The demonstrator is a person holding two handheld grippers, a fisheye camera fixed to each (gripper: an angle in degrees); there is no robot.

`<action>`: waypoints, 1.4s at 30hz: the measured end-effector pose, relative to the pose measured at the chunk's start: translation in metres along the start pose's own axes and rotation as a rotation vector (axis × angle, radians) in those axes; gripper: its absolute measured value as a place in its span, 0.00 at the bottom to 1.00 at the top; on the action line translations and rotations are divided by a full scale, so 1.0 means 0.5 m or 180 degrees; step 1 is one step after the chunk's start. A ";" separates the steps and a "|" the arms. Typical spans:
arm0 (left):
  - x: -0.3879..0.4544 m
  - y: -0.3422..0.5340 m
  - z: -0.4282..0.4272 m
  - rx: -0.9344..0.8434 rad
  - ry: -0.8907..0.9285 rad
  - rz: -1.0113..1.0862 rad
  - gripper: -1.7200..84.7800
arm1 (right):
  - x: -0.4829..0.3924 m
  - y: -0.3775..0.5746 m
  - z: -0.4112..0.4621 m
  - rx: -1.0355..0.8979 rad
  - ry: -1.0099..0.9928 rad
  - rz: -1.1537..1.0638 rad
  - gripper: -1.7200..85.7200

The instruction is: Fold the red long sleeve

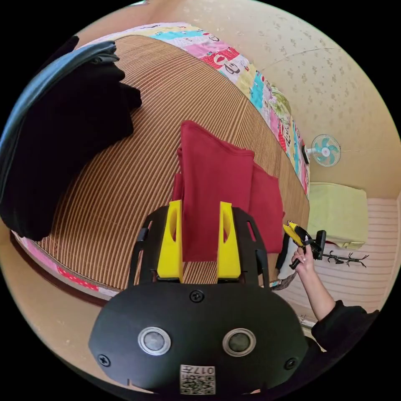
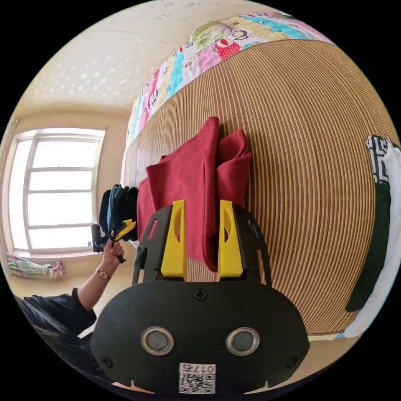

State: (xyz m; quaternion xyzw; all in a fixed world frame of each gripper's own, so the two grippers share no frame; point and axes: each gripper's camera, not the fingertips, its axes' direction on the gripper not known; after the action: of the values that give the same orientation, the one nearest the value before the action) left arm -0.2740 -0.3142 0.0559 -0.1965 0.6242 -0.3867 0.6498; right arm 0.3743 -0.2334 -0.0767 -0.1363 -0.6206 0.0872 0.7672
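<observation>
The red long sleeve [image 1: 217,179] lies folded into a narrow stack on the striped bamboo mat [image 1: 138,175] of a bed, one layer sticking out to the side. My left gripper [image 1: 200,204] hovers over its near end, yellow jaws open and apart from the cloth. A hand holds my right gripper [image 1: 298,236] off the mat's edge. In the right gripper view the red long sleeve [image 2: 188,179] lies on the mat [image 2: 309,175] behind my open right gripper [image 2: 202,204]. A hand holds my left gripper [image 2: 123,229] beyond the garment.
A pile of black clothes [image 1: 62,138] sits on the mat beside the garment. White and dark green clothes [image 2: 382,234] lie at the mat's other side. A patchwork quilt [image 1: 259,87] edges the bed. A small fan [image 1: 326,150] and a window [image 2: 58,188] are on the walls.
</observation>
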 end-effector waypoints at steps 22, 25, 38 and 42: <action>0.034 0.101 0.068 0.0503 0.1514 -0.0113 0.08 | -0.233 -0.020 0.305 -0.0390 0.1898 -0.1145 0.03; 0.290 0.106 0.056 0.0234 0.0777 0.1420 0.08 | -0.198 0.017 0.193 -0.0133 0.1221 -0.0708 0.03; 0.552 0.338 0.429 -0.0701 0.0793 0.2533 0.15 | 0.210 0.317 -0.182 -0.0079 0.0470 0.0707 0.05; 0.341 0.280 0.439 -0.0539 0.0435 0.1250 0.22 | 0.247 0.345 -0.225 0.0143 -0.0093 0.0909 0.10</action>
State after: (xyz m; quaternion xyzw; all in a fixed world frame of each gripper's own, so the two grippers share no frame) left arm -0.0399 -0.4044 -0.1284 -0.0984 0.7233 -0.2114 0.6499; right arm 0.5169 -0.0437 -0.0384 -0.2047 -0.6039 0.2114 0.7408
